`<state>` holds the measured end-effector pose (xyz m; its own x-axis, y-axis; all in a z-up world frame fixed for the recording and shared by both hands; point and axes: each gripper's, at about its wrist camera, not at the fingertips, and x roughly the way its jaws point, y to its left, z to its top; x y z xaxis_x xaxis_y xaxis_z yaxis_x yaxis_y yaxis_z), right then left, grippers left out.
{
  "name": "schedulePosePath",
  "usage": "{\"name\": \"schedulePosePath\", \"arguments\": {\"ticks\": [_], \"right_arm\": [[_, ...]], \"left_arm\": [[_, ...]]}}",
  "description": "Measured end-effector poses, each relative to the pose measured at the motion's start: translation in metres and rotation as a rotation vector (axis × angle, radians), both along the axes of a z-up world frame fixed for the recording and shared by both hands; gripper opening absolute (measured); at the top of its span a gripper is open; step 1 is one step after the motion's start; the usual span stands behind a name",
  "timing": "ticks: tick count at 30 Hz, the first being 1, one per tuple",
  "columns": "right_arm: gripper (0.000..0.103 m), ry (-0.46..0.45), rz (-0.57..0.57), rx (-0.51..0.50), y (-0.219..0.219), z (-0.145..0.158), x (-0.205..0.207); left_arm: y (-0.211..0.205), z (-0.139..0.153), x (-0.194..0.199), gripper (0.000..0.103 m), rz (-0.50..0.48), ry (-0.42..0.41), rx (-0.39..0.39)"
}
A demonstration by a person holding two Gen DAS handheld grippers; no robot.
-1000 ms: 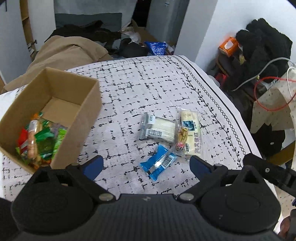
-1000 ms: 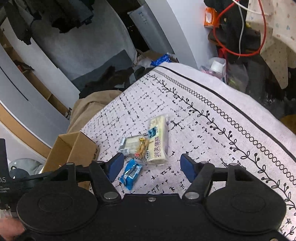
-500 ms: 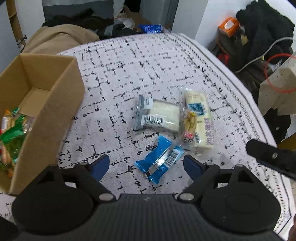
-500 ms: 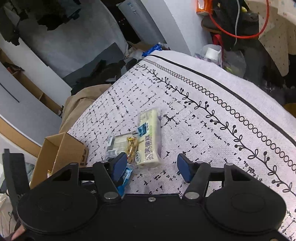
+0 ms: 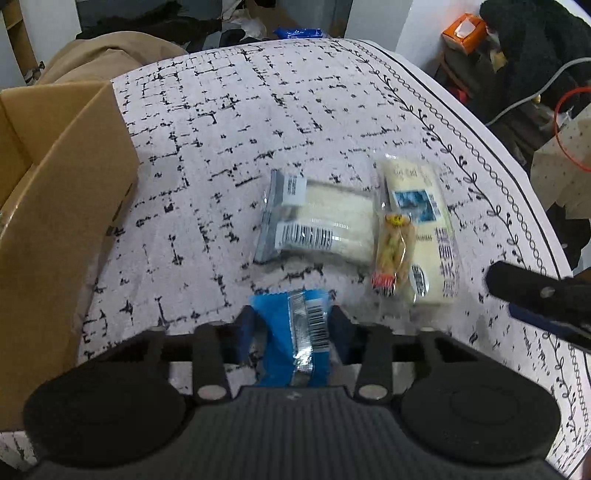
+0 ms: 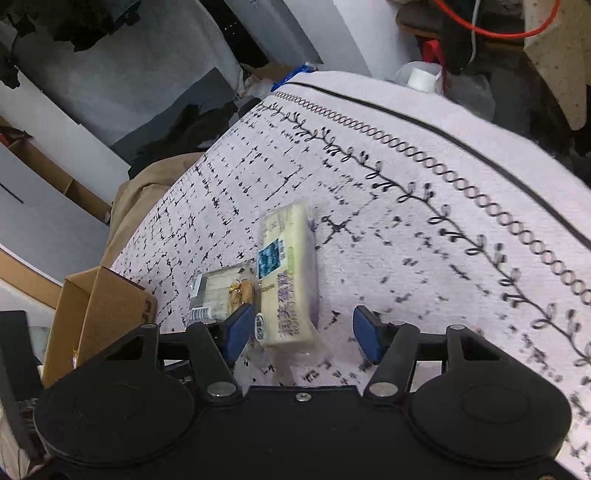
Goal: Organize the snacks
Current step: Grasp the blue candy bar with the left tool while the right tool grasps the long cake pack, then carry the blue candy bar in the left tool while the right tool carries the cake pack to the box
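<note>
My left gripper point(image 5: 295, 325) has closed around a blue snack packet point(image 5: 295, 332) lying on the patterned tablecloth. Beyond it lie a clear packet of white wafers point(image 5: 317, 225), a small packet of nuts point(image 5: 393, 251) and a long cream cake bar point(image 5: 424, 229). My right gripper point(image 6: 299, 328) is open, low over the cloth, with the near end of the cream cake bar point(image 6: 291, 280) between its fingers. The wafer packet point(image 6: 214, 295) and nut packet point(image 6: 242, 291) lie left of it. The cardboard box point(image 5: 62, 177) stands at the left.
The cardboard box also shows in the right wrist view point(image 6: 99, 310). The table's right edge has a black line and vine border point(image 5: 480, 147). Clothes, an orange box point(image 5: 461, 27) and red cable point(image 5: 569, 122) crowd the floor beyond.
My left gripper dropped down and forward onto the blue packet and closed on it. My right gripper moved down toward the cream cake bar, staying open.
</note>
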<state>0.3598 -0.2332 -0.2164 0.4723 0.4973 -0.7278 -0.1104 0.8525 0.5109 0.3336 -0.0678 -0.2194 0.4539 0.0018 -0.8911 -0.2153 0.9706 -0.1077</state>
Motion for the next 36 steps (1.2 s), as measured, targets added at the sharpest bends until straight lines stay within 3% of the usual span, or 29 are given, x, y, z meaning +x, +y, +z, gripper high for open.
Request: {"name": "schedulePosePath", "arguments": {"ticks": [2,10,11,13,16,36], "right_arm": [[0.059,0.002,0.005,0.001,0.008,-0.003,0.005],[0.06,-0.014,0.044,-0.053,0.035,-0.014,0.006],[0.057,-0.022,0.05,-0.063,0.036,-0.013,0.005],[0.037,-0.009,0.063,-0.055,0.036,-0.013,0.004],[0.034,-0.006,0.079,-0.038,0.037,-0.011,-0.001],[0.03,-0.188,0.08,-0.007,0.031,0.058,-0.043]], "left_arm": [[0.005,0.002,0.002,0.035,0.018,-0.002,-0.005],[0.028,0.012,0.004,0.033,0.056,-0.002,-0.007],[0.031,0.014,0.003,0.033,0.06,-0.004,-0.006],[0.036,0.017,0.002,0.033,0.069,-0.01,-0.004],[0.042,0.023,0.0,0.033,0.077,-0.02,-0.004],[0.065,0.092,-0.05,0.032,0.132,-0.144,0.036]]}}
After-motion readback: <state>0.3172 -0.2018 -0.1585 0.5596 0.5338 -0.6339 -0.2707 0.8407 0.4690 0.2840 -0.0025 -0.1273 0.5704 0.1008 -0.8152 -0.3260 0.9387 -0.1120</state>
